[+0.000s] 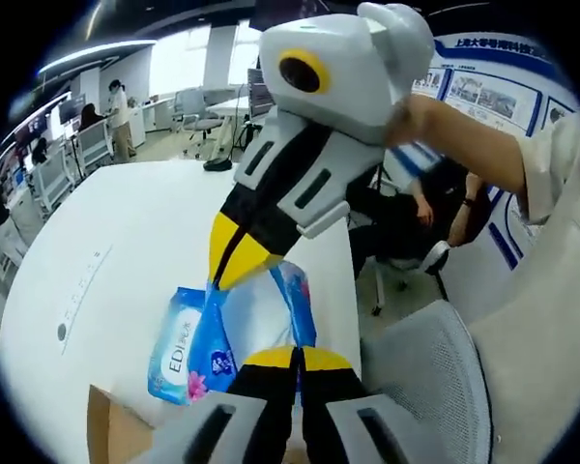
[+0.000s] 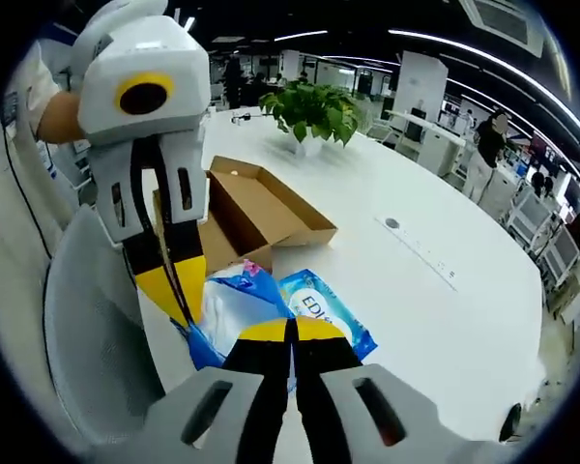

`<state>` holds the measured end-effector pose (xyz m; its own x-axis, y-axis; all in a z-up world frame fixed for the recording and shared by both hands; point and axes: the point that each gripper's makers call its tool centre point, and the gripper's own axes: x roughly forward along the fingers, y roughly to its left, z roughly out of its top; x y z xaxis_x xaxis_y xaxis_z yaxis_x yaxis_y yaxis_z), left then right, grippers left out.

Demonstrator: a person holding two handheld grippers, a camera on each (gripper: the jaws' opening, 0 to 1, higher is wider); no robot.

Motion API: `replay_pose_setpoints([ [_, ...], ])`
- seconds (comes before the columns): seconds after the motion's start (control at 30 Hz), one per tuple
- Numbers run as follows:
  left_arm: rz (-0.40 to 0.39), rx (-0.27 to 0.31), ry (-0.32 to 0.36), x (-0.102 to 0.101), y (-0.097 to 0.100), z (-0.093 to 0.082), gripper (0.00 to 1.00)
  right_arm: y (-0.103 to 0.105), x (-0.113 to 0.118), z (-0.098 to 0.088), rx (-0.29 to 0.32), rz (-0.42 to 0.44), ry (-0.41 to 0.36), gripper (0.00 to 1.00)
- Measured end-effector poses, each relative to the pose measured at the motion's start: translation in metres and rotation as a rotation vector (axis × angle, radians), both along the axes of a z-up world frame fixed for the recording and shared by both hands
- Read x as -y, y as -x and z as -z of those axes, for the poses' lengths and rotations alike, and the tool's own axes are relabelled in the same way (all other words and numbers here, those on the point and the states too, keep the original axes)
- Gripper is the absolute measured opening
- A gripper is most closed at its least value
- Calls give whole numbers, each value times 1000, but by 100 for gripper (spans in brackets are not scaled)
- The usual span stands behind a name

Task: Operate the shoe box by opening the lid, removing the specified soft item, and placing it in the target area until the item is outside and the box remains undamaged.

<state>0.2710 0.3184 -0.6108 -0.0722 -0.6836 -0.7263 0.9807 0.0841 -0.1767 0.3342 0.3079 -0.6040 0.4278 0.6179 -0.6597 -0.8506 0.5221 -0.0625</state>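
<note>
Box (image 2: 256, 208) is open on the table (image 2: 445, 319), pack (image 2: 314, 314) out beside it. My left claw (image 1: 285, 362) and right claw (image 2: 292, 333) are both pinched on the pack's edge. Placing step, I'd say: next, lower to target and release.

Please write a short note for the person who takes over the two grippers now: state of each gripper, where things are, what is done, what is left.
Left gripper: fingers shut on the blue tissue pack.
Right gripper: fingers shut on the same pack's other end.
Pack: outside the box, at the white table, near its edge; whether it rests there is unclear.
Shoe box: open on the table, no damage visible.
Done: lid open, pack out.
Left: set the pack down, release both grippers.
</note>
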Motion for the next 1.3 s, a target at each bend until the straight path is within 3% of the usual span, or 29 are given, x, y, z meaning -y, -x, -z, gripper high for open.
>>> replay_pose_setpoints([
  [0.9, 42, -45, -7, 88, -41, 9, 0, -45, 81, 6, 18, 23, 9, 0],
  [1.3, 46, -73, -17, 119, -61, 26, 0, -67, 113, 24, 1, 49, 21, 0],
])
